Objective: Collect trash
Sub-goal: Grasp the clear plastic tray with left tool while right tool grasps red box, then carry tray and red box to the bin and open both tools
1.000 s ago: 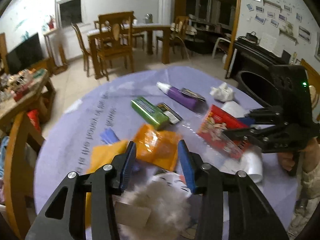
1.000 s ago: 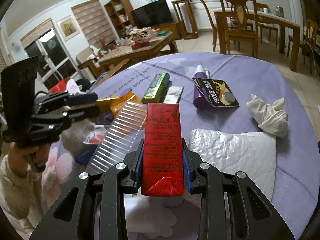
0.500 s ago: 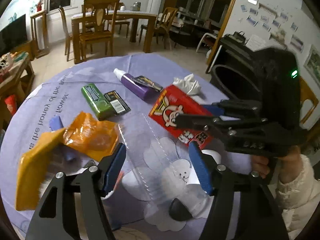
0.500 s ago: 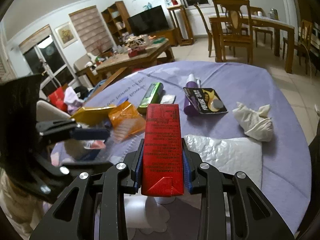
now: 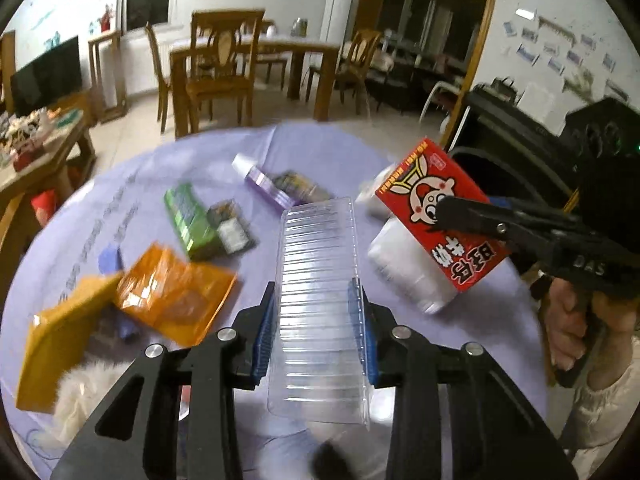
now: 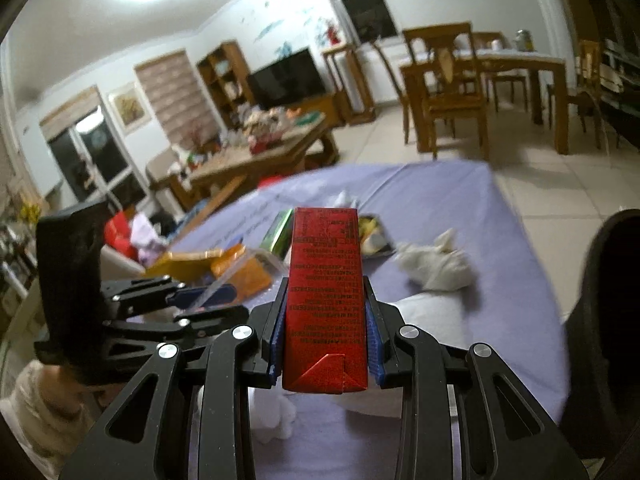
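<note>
Both grippers loaded now!
Left gripper (image 5: 316, 324), empty and apart a second ago, clamps the clear tray (image 5: 318, 300); right gripper (image 6: 326, 334) still pinches the red carton (image 6: 325, 300).

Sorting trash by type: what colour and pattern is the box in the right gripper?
Red box, with a white cartoon face; best seen in the left wrist view.

The round purple table (image 5: 100, 216) looks smeary in the left wrist view, so the words on the small green box (image 5: 188, 216) can't be read. The black round bin (image 6: 612, 320) is cut off beside the table.
</note>
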A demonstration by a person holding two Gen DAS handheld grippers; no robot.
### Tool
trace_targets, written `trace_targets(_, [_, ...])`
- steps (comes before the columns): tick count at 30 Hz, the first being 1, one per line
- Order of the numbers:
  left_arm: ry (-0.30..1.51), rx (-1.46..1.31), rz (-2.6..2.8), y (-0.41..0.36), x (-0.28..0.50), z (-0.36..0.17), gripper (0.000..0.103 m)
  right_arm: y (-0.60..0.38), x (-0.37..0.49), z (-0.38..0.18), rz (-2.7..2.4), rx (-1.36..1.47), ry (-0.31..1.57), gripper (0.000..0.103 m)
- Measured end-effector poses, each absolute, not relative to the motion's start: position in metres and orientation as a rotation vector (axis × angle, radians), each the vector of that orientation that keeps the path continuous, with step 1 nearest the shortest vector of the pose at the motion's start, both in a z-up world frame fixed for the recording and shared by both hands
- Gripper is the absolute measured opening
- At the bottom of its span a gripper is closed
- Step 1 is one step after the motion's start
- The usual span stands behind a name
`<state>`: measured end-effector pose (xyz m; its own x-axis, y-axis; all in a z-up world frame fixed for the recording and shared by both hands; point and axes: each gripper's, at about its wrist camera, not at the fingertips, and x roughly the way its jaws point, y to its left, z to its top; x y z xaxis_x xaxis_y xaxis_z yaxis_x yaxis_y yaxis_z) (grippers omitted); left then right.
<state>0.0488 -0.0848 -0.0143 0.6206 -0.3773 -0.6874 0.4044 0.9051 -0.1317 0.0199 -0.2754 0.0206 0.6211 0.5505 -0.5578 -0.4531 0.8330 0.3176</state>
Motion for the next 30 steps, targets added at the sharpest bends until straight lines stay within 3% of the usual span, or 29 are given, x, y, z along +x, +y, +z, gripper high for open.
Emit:
trace_targets(13, [0.675,-0.011,-0.659,-0.206,0.071,0.020,0.035,-0.443,-0.022,0.050,0.272,0.366,0.446,0.032])
trace_targets(22, [0.717,0.022,-0.810,-0.312,0.092,0.004,0.035,-0.545,-0.034,0.005,0.069,0.473,0.449,0.032])
trace_targets(30, [0.776,0.069,-0.841,-0.355,0.104,-0.023,0.036,-0.583,-0.041,-0.035,0.026,0.528,0.483,0.032])
